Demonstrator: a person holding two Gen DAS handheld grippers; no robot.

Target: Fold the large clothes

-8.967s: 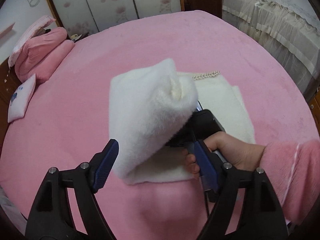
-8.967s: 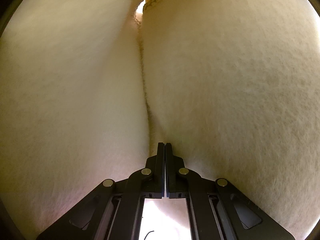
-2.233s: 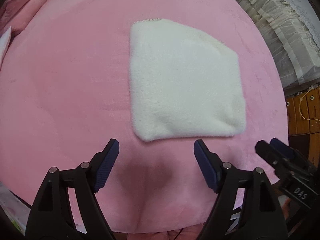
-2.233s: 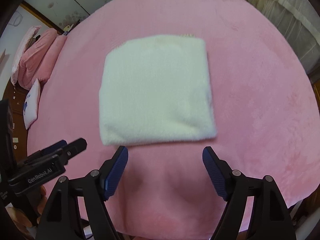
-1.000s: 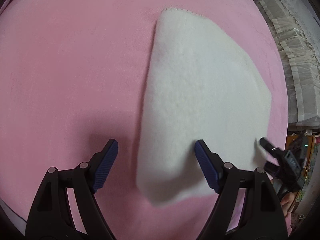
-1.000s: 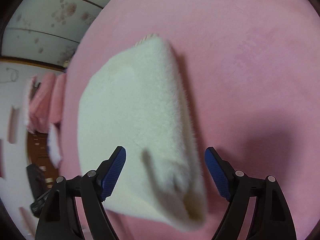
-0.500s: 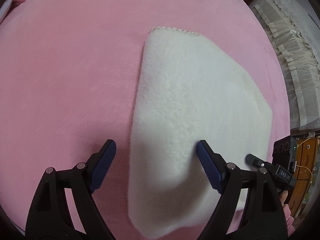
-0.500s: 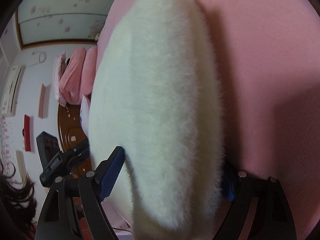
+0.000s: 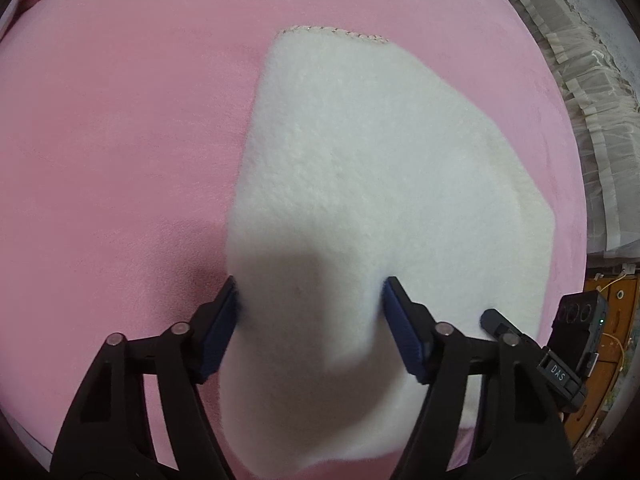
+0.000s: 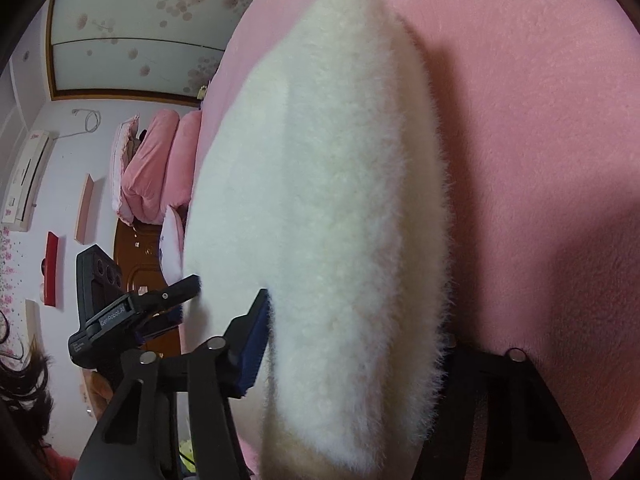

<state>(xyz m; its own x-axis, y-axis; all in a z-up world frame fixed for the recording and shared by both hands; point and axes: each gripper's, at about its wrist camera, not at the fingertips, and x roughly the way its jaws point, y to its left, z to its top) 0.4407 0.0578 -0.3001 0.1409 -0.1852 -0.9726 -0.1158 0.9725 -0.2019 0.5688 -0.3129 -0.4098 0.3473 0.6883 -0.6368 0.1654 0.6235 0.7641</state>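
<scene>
Both open tongs, left [image 9: 310, 322] and right [image 10: 352, 344], straddle the fleece [image 9: 384, 184] edge; close together on all layers before lifting off the bed [image 9: 120, 140].

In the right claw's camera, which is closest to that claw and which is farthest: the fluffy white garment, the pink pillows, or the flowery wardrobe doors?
1. Fluffy white garment: between the right claw's fingers.
2. Pink pillows: left, at the bed's far end.
3. Flowery wardrobe doors: upper left, beyond the pillows.

1 folded white fleece garment [image 9: 360, 184], 1 pink bed [image 9: 120, 120], 2 grippers, left [image 9: 310, 328] & right [image 10: 352, 344], 2 pink pillows [image 10: 160, 160], 1 wall AC unit [image 10: 24, 176]
</scene>
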